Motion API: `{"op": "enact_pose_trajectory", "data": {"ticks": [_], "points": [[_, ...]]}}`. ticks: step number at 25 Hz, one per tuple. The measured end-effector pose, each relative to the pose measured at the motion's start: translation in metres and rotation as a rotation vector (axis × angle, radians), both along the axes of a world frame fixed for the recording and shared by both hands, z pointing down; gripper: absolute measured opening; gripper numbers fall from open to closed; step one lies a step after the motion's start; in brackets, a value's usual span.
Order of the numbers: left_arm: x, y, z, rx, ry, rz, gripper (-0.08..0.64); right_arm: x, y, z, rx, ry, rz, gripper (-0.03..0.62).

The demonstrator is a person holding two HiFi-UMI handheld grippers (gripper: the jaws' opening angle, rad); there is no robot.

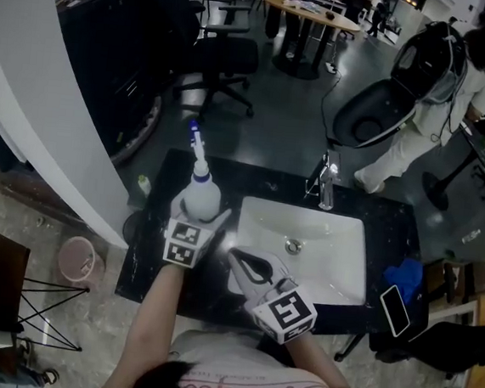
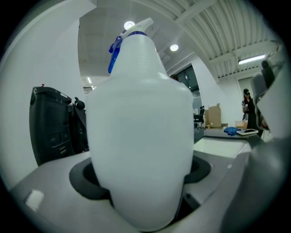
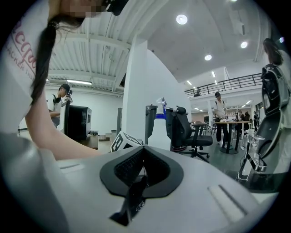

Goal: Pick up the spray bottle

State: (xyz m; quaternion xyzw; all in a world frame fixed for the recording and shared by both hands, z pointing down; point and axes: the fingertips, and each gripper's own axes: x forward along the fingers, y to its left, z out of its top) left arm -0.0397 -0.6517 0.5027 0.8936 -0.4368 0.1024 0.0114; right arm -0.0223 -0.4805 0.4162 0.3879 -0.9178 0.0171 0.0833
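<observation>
A white spray bottle [image 1: 200, 195] with a blue-and-white trigger head stands on the black counter [image 1: 146, 265], left of the sink. My left gripper [image 1: 199, 216] reaches it from the near side, one jaw on each side of its lower body. In the left gripper view the bottle [image 2: 141, 127] fills the middle and its sides rest against both dark pads [image 2: 86, 182]. My right gripper [image 1: 237, 254] hovers over the sink's front left corner, shut and holding nothing. In the right gripper view its jaws [image 3: 143, 148] meet at a point, with the bottle [image 3: 158, 127] further off.
A white sink [image 1: 342, 220] with a chrome faucet [image 1: 324, 184] is set into the counter. At its right lie a blue cloth [image 1: 405, 273] and a phone [image 1: 395, 308]. A pink bin [image 1: 77, 258] stands on the floor at left. Behind are an office chair [image 1: 225, 59] and a person [image 1: 439, 105].
</observation>
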Motion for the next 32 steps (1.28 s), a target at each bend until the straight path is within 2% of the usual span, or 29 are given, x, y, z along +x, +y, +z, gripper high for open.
{"op": "enact_pose_trajectory", "data": {"ticks": [9, 13, 15, 21, 26, 32], "points": [[-0.007, 0.059, -0.085, 0.124, 0.071, 0.020, 0.425, 0.004, 0.013, -0.008, 0.020, -0.028, 0.019, 0.002], [-0.008, 0.097, -0.116, 0.157, 0.043, 0.042, 0.425, 0.007, 0.024, -0.022, 0.068, -0.059, 0.023, 0.000], [-0.011, 0.113, -0.125, 0.154, 0.037, 0.031, 0.425, 0.008, 0.029, -0.029, 0.092, -0.074, 0.034, 0.000], [-0.018, 0.144, -0.135, 0.107, 0.085, -0.005, 0.425, 0.011, 0.038, -0.046, 0.142, -0.105, 0.049, 0.000], [-0.018, 0.152, -0.139, 0.118, 0.103, -0.007, 0.425, 0.009, 0.038, -0.045, 0.168, -0.061, 0.063, 0.000], [-0.020, 0.152, -0.143, 0.127, 0.127, -0.005, 0.425, 0.007, 0.045, -0.051, 0.187, -0.070, 0.046, 0.000]]}}
